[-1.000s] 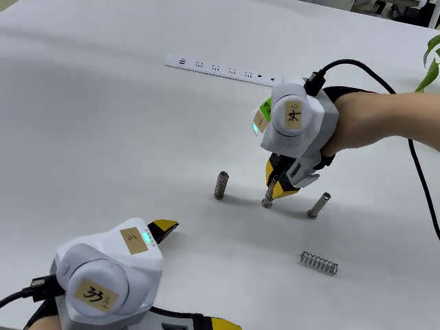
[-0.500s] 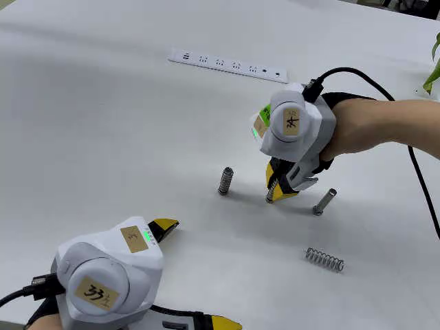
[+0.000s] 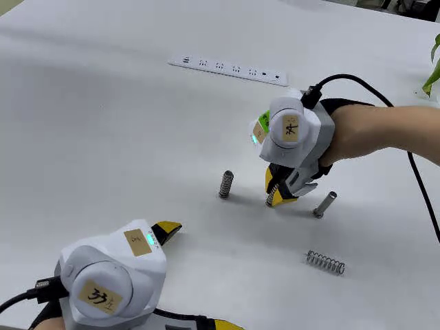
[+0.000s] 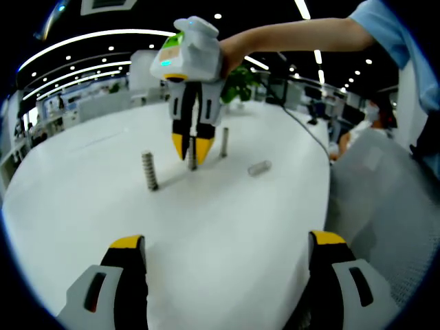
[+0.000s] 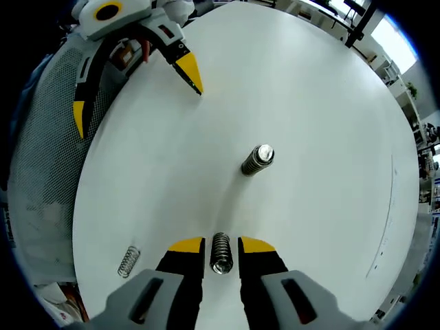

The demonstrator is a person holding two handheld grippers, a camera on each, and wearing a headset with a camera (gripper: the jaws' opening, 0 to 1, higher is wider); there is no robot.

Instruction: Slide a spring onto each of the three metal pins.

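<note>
My right gripper straddles the upright spring on the table, jaws close together (pinching or not, I cannot tell). It seems light and squashy; I'd grip mid-coils, gently.

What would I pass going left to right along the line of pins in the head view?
First the pin with a spring on it → right gripper, its jaws on either side of the middle pin's spring → bare pin.

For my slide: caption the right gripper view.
Right gripper flanks a spring-sleeved pin; a second sprung pin stands beyond.
</note>
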